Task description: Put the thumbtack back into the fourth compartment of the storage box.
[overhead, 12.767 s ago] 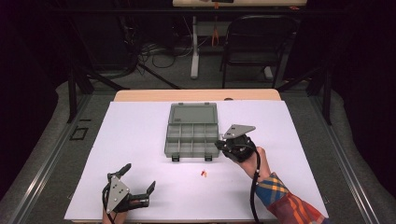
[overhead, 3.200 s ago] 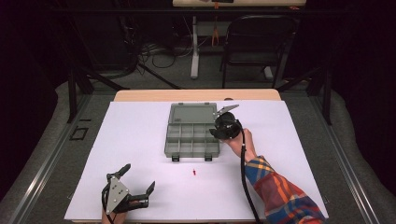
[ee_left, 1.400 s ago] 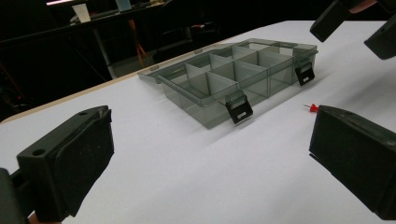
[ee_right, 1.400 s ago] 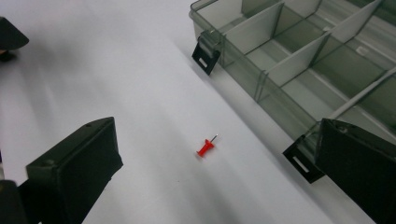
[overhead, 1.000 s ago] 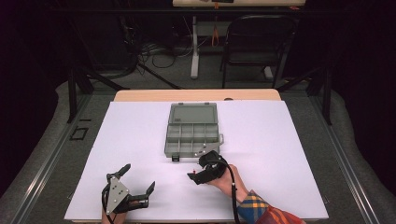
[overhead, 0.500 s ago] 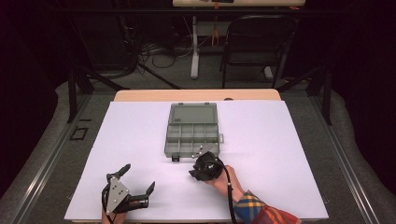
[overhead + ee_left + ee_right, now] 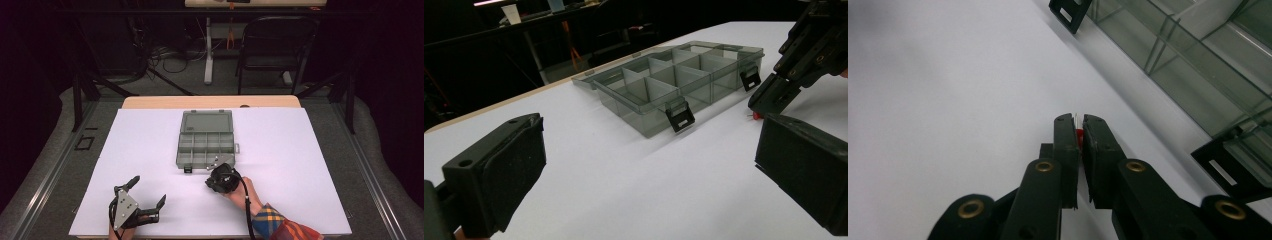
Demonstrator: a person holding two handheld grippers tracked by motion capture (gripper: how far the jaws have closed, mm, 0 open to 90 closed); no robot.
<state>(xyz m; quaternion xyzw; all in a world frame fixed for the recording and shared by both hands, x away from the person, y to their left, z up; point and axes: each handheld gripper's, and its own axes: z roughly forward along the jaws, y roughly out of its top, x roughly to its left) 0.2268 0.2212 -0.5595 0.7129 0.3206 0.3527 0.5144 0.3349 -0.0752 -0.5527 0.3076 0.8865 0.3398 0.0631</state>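
One tiny red piece (image 7: 1079, 136) is pinched between the jaws of the right tool (image 7: 1077, 131), which are closed down almost all the way on it, with just a sliver of red and a thin pale pin showing in the gap. It's right down at the white tabletop (image 7: 280, 145), just in front of the organizer box (image 7: 207, 142). From the left tool's camera you can catch the same red bit (image 7: 756, 115) under the right tool's tip. There's one box, smoky clear plastic, lid flipped open flat behind it, two black latches (image 7: 680, 117) on the front edge, and two rows of compartments that all look empty to me. The left tool (image 7: 145, 196) sits near the front left of the tabletop, well apart from the box, jaws spread wide with nothing in them.
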